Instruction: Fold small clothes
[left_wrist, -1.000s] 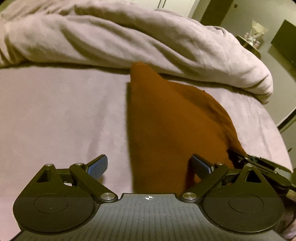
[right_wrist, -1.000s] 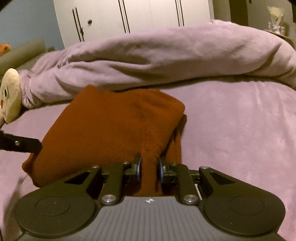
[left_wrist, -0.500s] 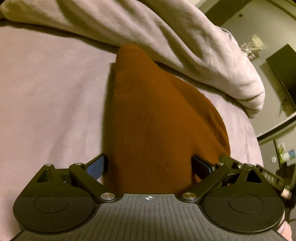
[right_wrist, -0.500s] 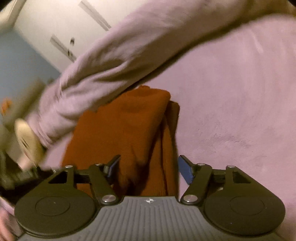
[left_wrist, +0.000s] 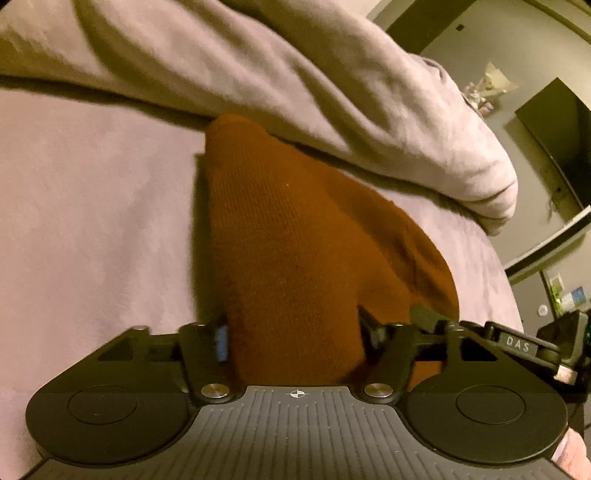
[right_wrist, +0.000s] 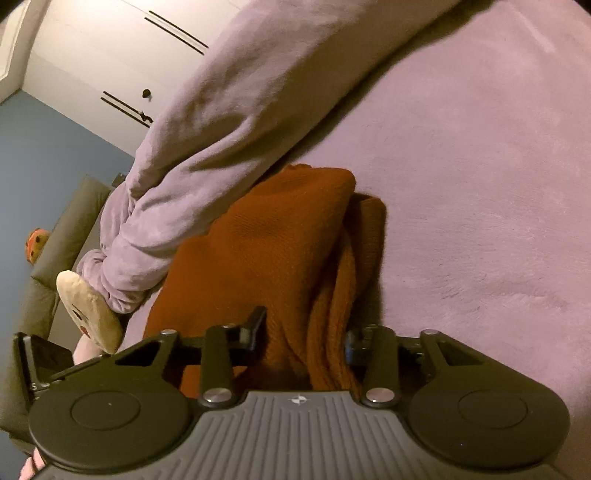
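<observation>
Folded rust-brown knit garment (left_wrist: 303, 251) lies on the mauve plush bed cover (left_wrist: 92, 221), its far end tucked against the rolled lilac fleece blanket (left_wrist: 295, 85) that runs across the bed behind it. Left gripper (left_wrist: 293, 332) sits at the garment's near end, cloth between its fingers (left_wrist: 221, 338). Right gripper (right_wrist: 303, 332) is at the near end in its own view, bunched folds between its fingers (right_wrist: 255, 326). Round cream plush toy (right_wrist: 90, 314) lies left of the garment, at the blanket's end. White wardrobe doors (right_wrist: 103, 59) stand behind the blanket. Dark flat screen (left_wrist: 557, 136) stands far right, beyond the bed.
</observation>
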